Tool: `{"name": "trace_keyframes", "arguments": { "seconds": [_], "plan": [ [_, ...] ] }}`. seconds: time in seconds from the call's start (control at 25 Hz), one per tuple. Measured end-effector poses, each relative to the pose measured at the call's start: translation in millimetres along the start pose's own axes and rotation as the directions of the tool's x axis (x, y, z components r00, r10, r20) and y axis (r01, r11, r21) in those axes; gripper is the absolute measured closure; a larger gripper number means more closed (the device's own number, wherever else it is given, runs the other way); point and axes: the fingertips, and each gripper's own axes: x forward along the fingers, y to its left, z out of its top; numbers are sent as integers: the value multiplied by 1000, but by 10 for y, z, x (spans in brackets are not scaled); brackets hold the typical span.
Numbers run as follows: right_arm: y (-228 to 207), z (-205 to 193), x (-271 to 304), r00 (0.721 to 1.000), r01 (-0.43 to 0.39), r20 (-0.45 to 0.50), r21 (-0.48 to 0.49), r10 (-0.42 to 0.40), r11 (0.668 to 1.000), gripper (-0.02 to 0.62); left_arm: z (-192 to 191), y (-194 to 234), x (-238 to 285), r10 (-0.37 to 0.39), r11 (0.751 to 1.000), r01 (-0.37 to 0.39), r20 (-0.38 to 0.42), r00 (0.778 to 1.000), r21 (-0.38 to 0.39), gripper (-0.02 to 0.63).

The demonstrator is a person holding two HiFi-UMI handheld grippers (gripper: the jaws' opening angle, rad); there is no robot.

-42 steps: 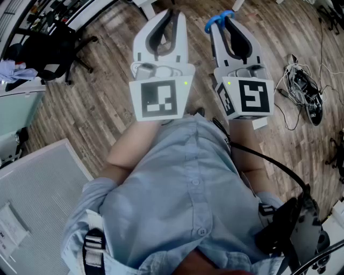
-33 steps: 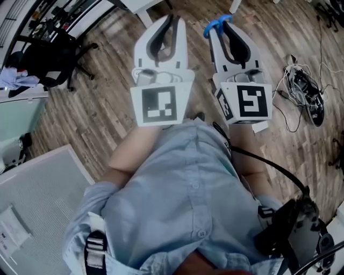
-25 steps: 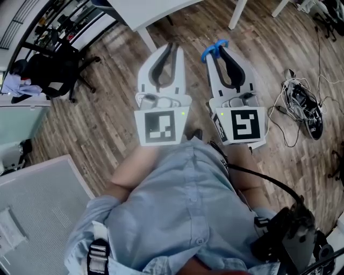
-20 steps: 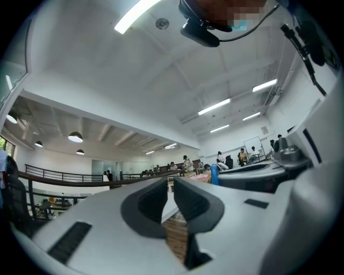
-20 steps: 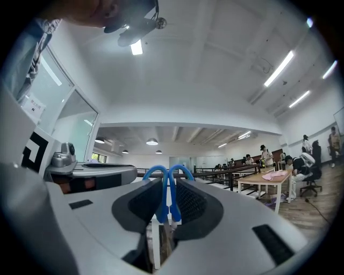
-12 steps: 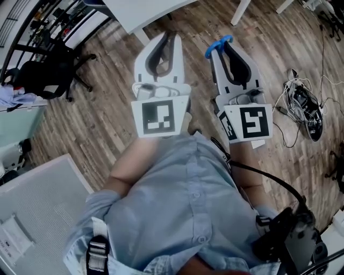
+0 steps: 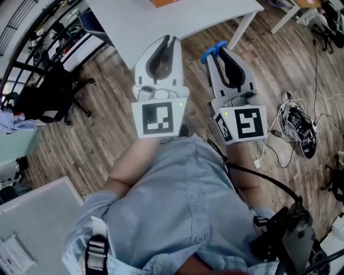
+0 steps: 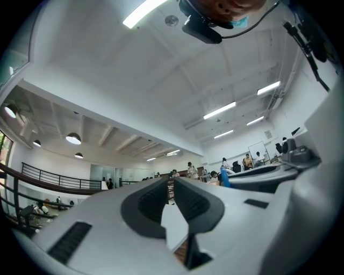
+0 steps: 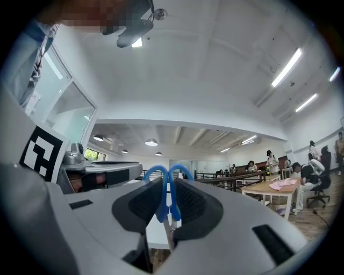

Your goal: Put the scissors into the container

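Observation:
In the head view both grippers are held up in front of the person's chest, above a wooden floor. My right gripper (image 7: 220, 51) is shut on a pair of blue-handled scissors (image 7: 213, 52). In the right gripper view the two blue handle loops (image 9: 155, 174) stick out past the pads (image 9: 191, 201), and the metal blades run back between the jaws. My left gripper (image 7: 167, 41) is beside it on the left. Its jaws (image 8: 171, 180) are shut with nothing between them. No container shows in any view.
A white table (image 7: 161, 19) stands just beyond the grippers, with something orange (image 7: 167, 2) at its far edge. A tangle of cables (image 7: 294, 126) lies on the floor at the right. A black office chair (image 7: 48, 91) is at the left, and a grey panel (image 7: 32, 220) at the lower left.
The white table has come further into the head view beyond the grippers. Both grippers stay side by side, and the right one still holds the scissors.

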Motion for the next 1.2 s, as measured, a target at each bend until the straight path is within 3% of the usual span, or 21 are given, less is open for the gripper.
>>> {"name": "trace_keyframes", "arguments": {
  "seconds": [0.24,0.64,0.96,1.2],
  "plan": [
    [-106,22,417,1000,11,23,-22,-10,1000,509,-84,170,372,-31,999,31,20,999,7,566],
    [-618,-234,690,999,41,-19,10,-41,999,509,-515,13,904,-68,997,67,-55,996,-30,566],
    [-1376,-480,1163,999,3,-37,53,-1,999,509,-817,-112,1753,-28,1000,28,-109,994,-3,566],
    [-1963,-573,1592,997,-67,-36,93,71,993,509,-824,-208,2458,30,999,-25,-115,993,39,566]
  ]
}}
